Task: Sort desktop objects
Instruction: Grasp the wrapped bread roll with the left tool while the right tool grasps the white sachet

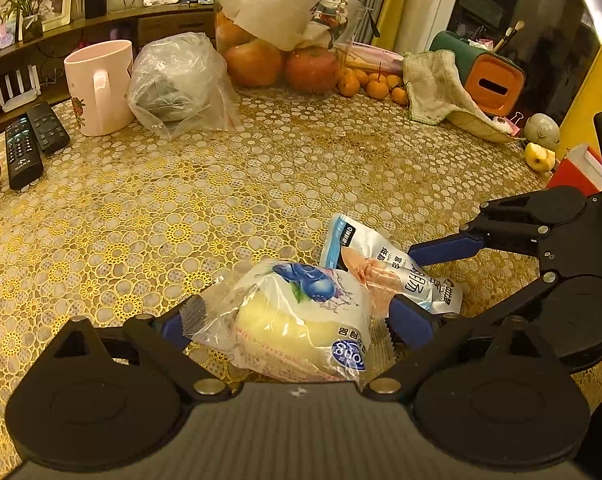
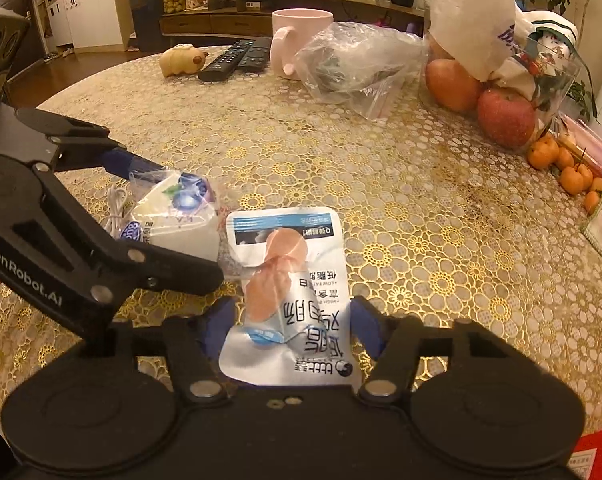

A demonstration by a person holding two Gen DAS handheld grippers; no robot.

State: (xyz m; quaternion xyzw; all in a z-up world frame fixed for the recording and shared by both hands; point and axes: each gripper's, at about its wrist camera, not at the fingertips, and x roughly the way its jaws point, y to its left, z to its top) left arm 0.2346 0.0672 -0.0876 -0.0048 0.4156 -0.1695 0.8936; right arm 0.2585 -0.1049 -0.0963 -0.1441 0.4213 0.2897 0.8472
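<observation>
We're straddling the bun (image 1: 301, 320) at lower centre with the left gripper (image 1: 289, 322) spread, not pinching. Right gripper (image 2: 291, 326) is flanking the pouch (image 2: 289, 300), jaws apart. Both are looking light, crinkly, slippery; grab mid-body.

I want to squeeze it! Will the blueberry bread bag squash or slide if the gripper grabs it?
The blueberry bread bag probably squashes: the bun looks soft and puffy. Its crinkly clear wrapper looks slick, so it may slip. It likely weighs little.

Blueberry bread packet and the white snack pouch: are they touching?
Touching. In the left wrist view the blueberry bread packet has its clear wrapper edge overlapping the white snack pouch; the right wrist view shows them pressed side by side.
</observation>
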